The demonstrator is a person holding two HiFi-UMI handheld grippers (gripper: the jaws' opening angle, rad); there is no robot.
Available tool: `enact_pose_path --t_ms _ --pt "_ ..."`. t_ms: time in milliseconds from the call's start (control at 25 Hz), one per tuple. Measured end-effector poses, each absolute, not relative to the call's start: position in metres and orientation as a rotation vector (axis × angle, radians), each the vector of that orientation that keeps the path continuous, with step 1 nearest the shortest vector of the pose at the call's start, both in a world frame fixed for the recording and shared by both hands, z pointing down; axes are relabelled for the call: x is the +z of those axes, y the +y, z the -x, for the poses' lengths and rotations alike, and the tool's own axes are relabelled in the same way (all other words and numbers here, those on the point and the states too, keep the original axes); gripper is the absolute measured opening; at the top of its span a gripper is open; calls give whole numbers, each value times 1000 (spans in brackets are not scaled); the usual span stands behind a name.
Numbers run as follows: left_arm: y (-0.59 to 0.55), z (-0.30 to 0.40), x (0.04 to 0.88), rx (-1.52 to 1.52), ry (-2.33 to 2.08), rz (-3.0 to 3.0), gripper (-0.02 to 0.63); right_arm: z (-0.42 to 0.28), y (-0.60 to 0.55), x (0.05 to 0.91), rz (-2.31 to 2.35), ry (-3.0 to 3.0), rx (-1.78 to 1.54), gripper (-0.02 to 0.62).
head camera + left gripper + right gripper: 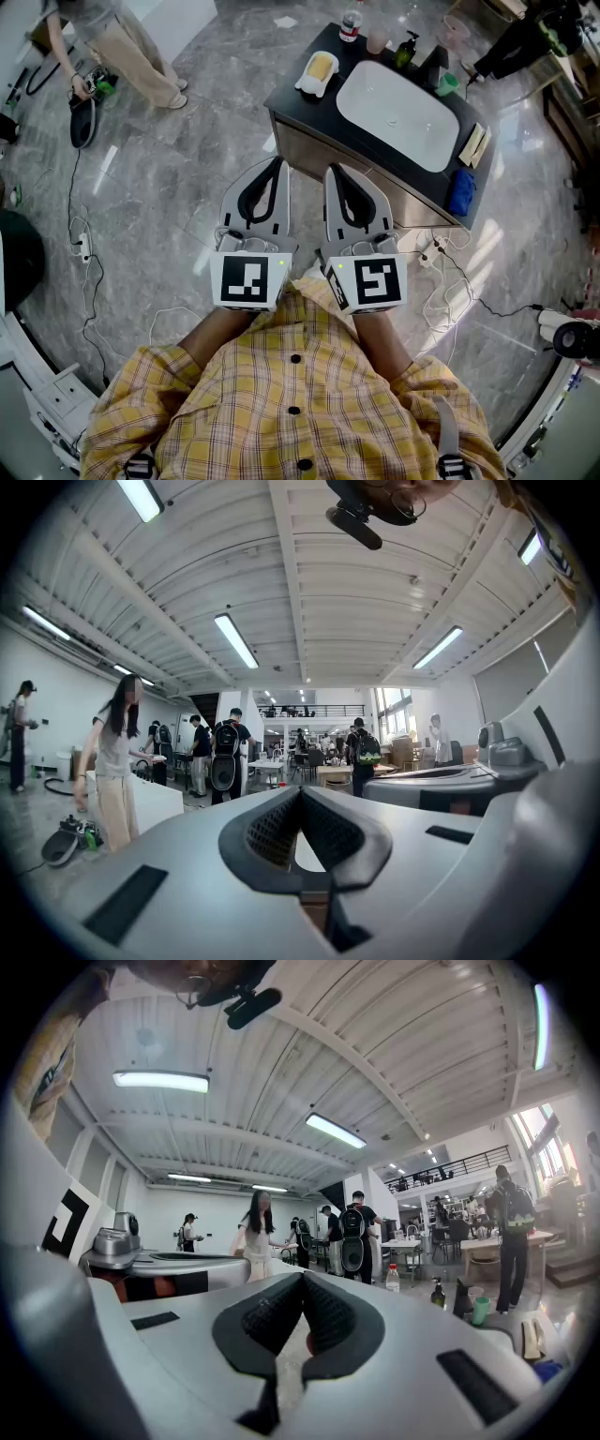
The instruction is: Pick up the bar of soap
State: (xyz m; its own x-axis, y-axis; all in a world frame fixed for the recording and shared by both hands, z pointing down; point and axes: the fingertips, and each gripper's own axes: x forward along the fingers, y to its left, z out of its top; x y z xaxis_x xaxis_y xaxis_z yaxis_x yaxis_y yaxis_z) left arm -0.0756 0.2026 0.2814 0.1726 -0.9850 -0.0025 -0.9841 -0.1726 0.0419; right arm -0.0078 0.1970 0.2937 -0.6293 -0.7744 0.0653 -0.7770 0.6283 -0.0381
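Over a grey marble floor (169, 178), a dark counter (302, 101) holds a white basin (398, 114) and yellow bar of soap (320, 67); left gripper (278, 164) and right gripper (331, 172) are closed, empty.

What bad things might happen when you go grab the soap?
1. The left tool and right tool are both shut. Unless they open first, they may just push the soap.
2. The soap sits in a white dish at the corner of the counter, so a shove might slide it off.
3. White cables lie on the floor by the counter, and feet might snag on them.
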Motion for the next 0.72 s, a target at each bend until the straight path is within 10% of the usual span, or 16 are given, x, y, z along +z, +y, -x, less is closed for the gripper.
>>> enact_pose_path --t_ms 720 --pt "201 62 292 32 -2005 -2361 11 -5 195 297 -1302 -2832 111 18"
